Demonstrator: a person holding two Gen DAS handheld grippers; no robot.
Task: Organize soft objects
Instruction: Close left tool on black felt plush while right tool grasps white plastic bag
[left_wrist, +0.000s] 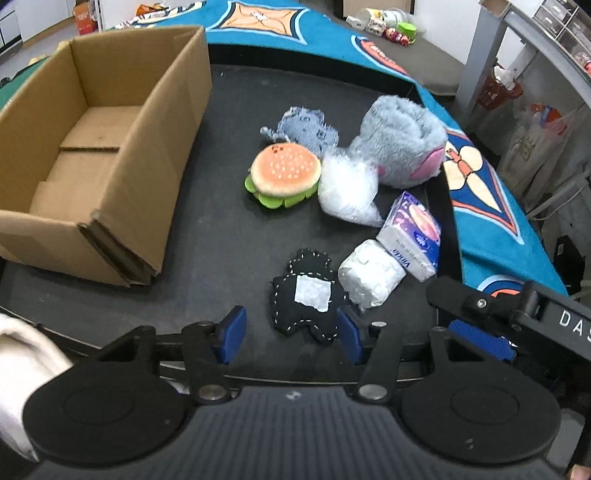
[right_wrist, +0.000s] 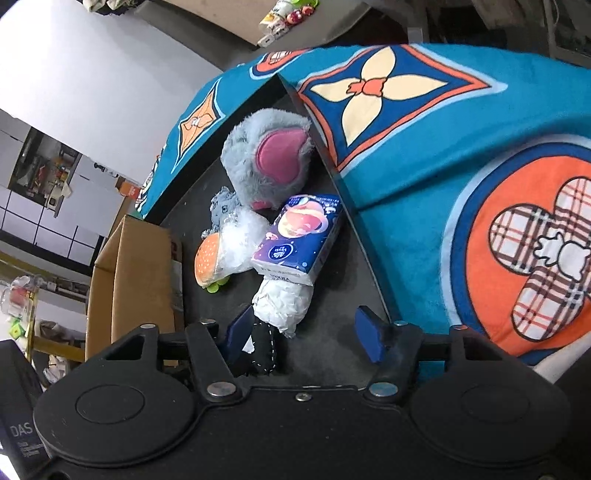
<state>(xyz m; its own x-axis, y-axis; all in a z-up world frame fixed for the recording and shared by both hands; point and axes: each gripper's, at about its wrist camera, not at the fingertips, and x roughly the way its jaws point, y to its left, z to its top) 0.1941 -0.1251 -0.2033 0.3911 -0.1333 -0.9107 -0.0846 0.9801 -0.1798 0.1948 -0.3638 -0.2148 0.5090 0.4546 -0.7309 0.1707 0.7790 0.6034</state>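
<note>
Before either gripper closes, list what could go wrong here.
1. The left gripper and right gripper both sit near the black stitched pad; they may collide.
2. The white wrapped bundle touches that pad and could be dragged along.
3. The tissue pack leans on the bundle and may topple if it shifts.

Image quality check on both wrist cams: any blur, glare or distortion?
Left wrist: sharp near the black stitched pad; strong fisheye bowing of the cardboard box and the blue patterned cloth; mild glare on the clear plastic bag. Right wrist: view rolled, the grey plush toy slightly soft, the white wall overexposed.
</note>
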